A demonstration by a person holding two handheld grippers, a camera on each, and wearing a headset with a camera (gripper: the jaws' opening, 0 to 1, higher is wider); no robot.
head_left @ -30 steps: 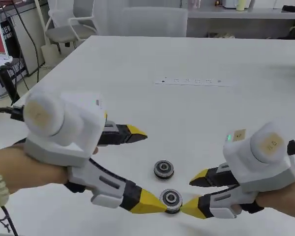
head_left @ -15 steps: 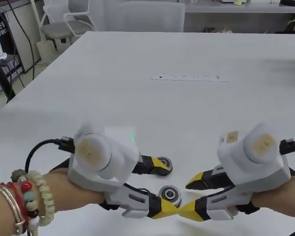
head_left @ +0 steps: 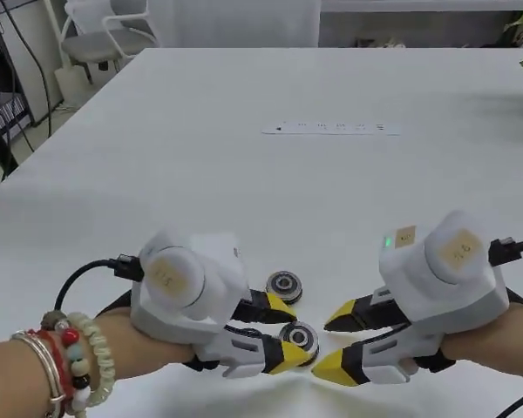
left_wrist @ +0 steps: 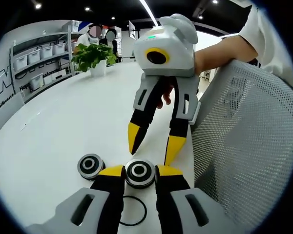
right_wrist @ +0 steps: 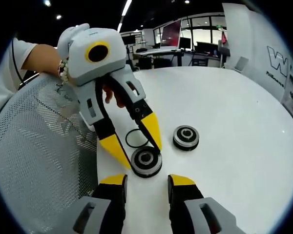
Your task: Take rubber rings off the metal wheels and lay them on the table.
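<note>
Clamping one wheel, seemingly, left tongs face parted right tongs

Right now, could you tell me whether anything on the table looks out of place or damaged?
Nothing stands out. The left claw grips the near wheel, the far wheel lies flat beside it, one rubber ring lies loose on the table, and the right claw is open.

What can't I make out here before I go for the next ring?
The loose rubber ring: in the left gripper view the left gripper's own fingers cover its sides; in the right gripper view one finger crosses it.
The held wheel: its flanks sit behind the fingers, so rubber or bare metal there is unclear.
The farther wheel: in the head view it is too small to tell whether its ring is on.
</note>
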